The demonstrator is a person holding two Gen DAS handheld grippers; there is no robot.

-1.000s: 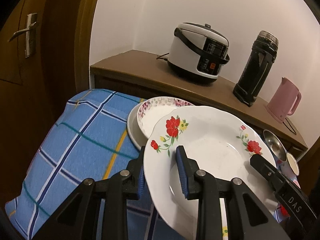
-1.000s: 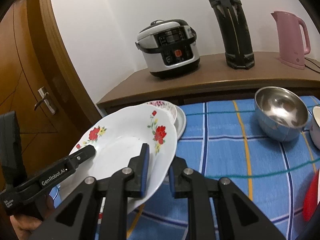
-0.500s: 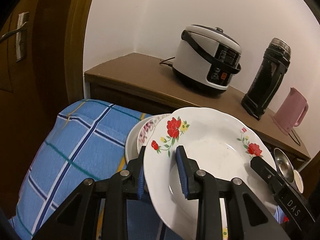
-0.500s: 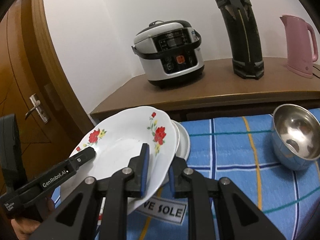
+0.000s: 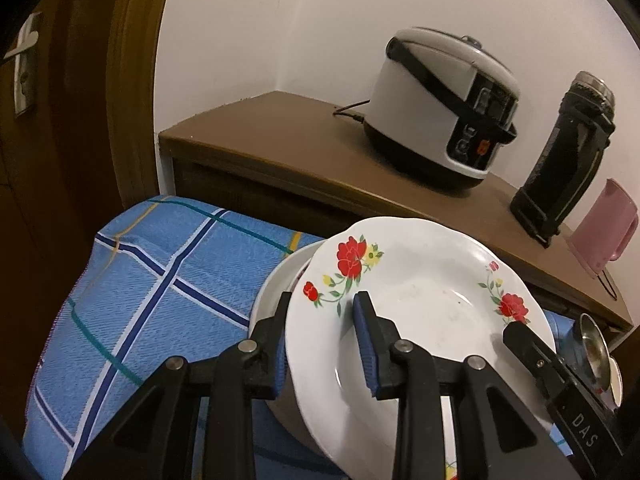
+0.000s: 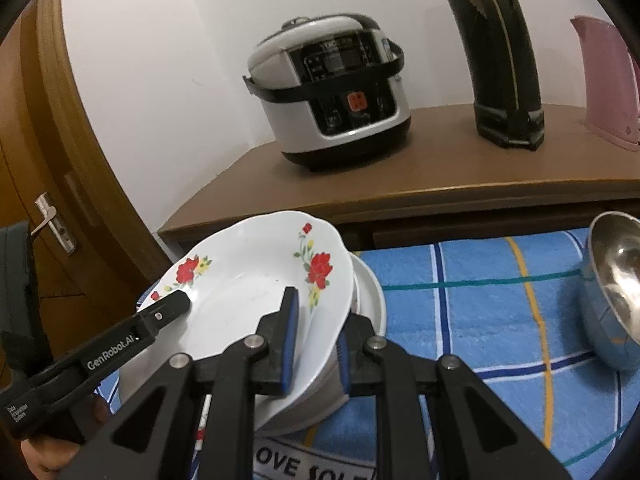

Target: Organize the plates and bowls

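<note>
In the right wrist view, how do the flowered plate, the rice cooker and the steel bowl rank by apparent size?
1. Flowered plate, though it is nearest the camera.
2. Rice cooker.
3. Steel bowl, cut by the picture edge, so its rank is unsure.

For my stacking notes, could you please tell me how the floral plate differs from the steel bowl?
The floral plate is white, shallow and wide; the steel bowl is shiny metal and deep. The plate is held tilted in both grippers above other dishes; the bowl sits alone on the blue cloth. Both are empty.
</note>
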